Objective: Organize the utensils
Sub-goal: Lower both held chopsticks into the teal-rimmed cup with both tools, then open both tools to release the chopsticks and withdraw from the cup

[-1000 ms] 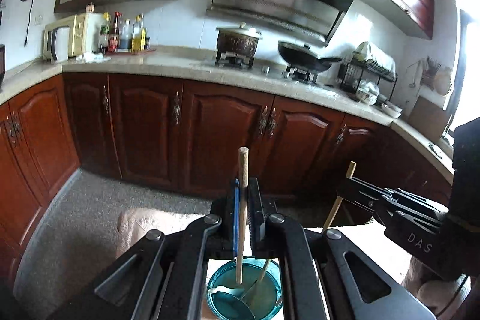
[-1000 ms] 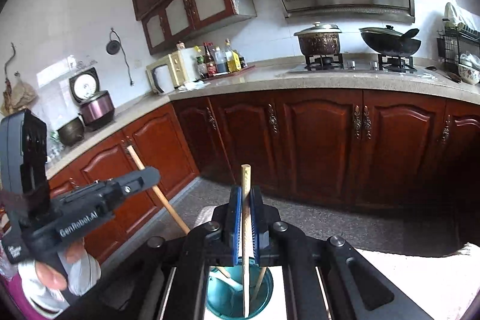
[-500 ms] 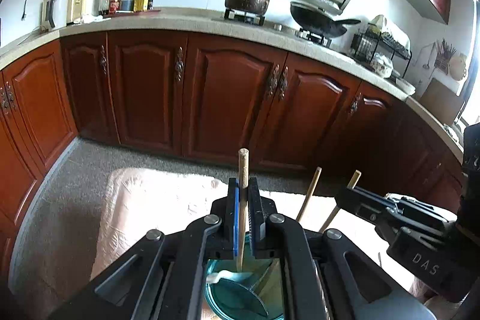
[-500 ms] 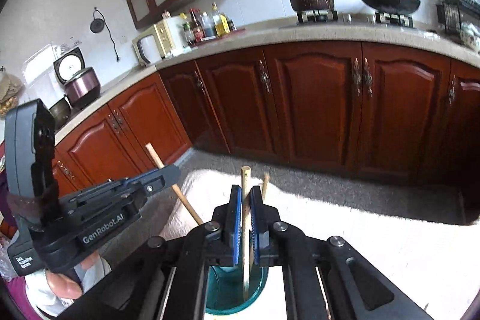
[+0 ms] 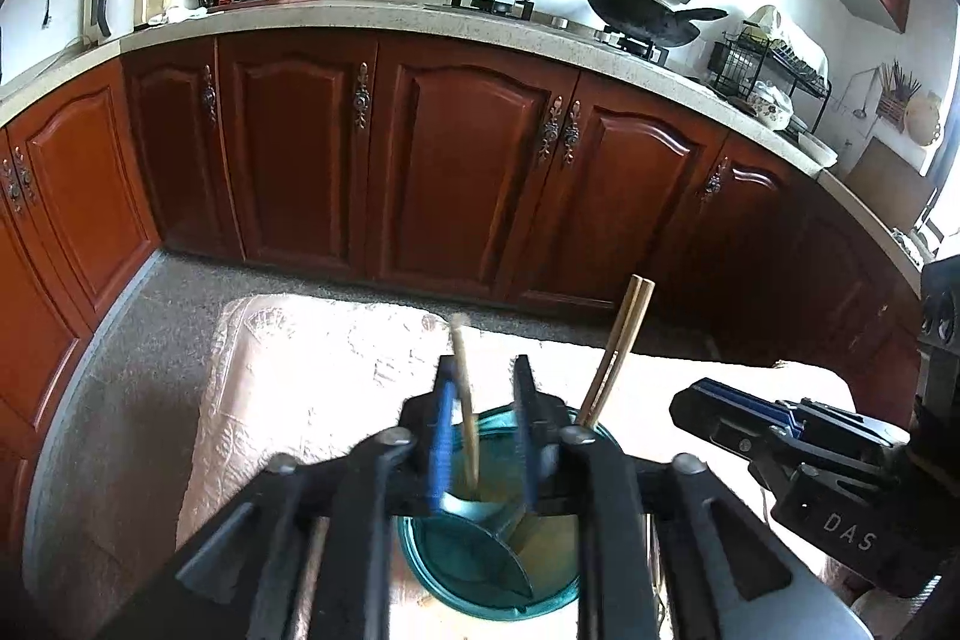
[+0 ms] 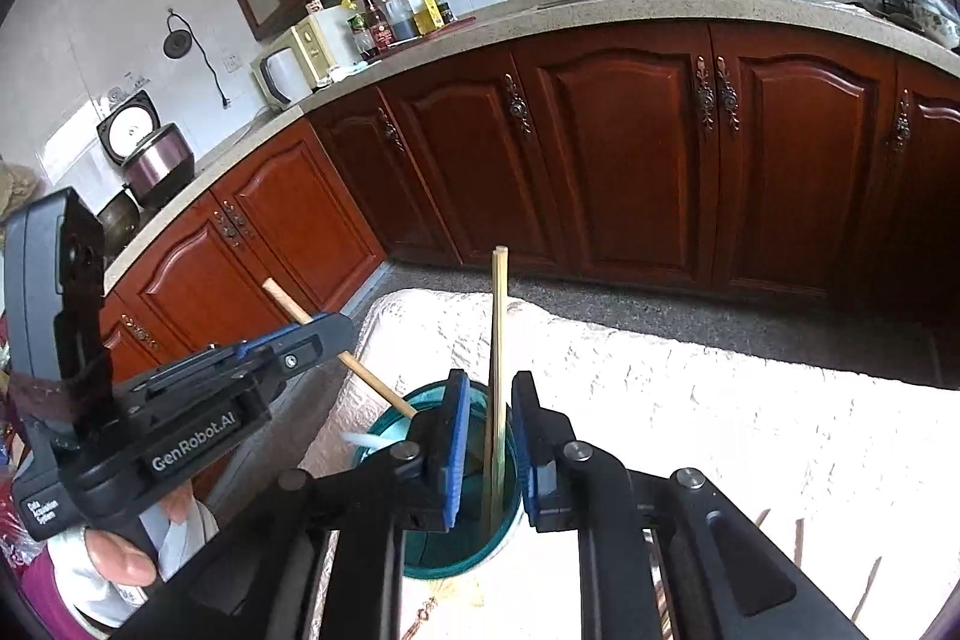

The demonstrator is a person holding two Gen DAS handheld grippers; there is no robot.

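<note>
While both grippers hang over the teal cup (image 5: 498,562) at lower centre, its base stays hidden.
Left gripper (image 5: 483,436) fingers apart around one blurred chopstick (image 5: 465,400); right gripper (image 6: 487,442) fingers apart around the chopstick pair (image 6: 497,370) standing in the cup.

I see a table under a pale embossed cloth (image 6: 690,400); a round teal plastic holder (image 6: 384,439) stands on it.
</note>
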